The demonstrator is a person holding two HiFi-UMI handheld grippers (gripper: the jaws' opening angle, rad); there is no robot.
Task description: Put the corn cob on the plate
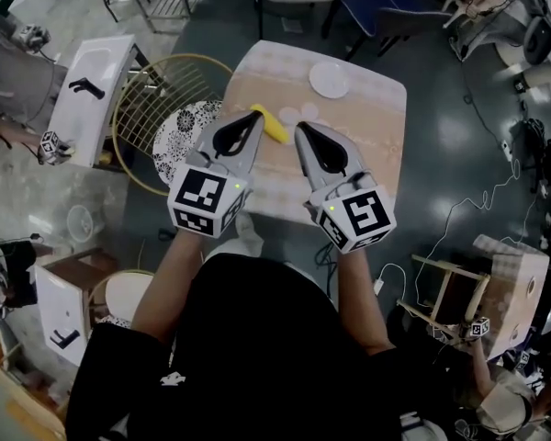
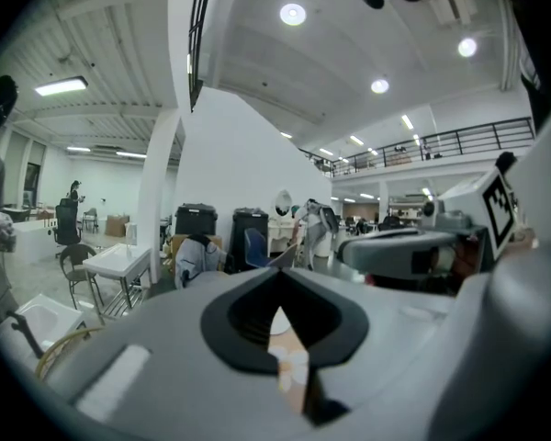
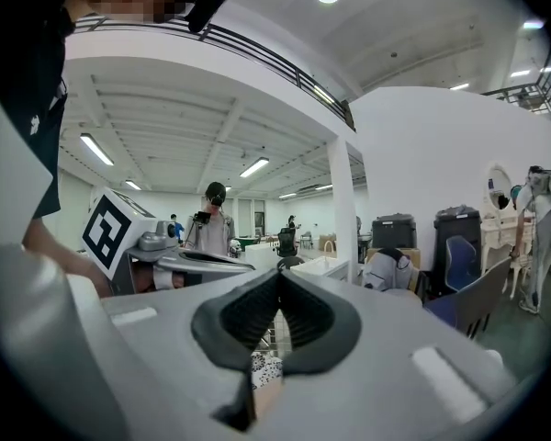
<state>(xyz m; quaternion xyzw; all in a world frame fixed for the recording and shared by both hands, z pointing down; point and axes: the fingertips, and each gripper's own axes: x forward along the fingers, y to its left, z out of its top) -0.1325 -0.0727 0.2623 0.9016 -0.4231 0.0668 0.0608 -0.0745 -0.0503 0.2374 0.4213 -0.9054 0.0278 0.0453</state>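
We hold both tongs side by side over the near half of the table (image 1: 378, 145), tips pointing toward its far edge. The left gripper (image 1: 254, 121) has its jaws pressed together, pad against pad, and grips nothing. The right gripper (image 1: 302, 130) is closed the same way, also with nothing in it. The corn cob (image 1: 275, 128) lies on the cloth near the table's left edge, about halfway along it. It sits just past the left gripper's tip, which covers its near end in the head view. The plate (image 1: 330, 80) sits close to the far edge, near its middle, apart from the cob. A gold wire chair (image 1: 152, 88) stands against the table's left edge.
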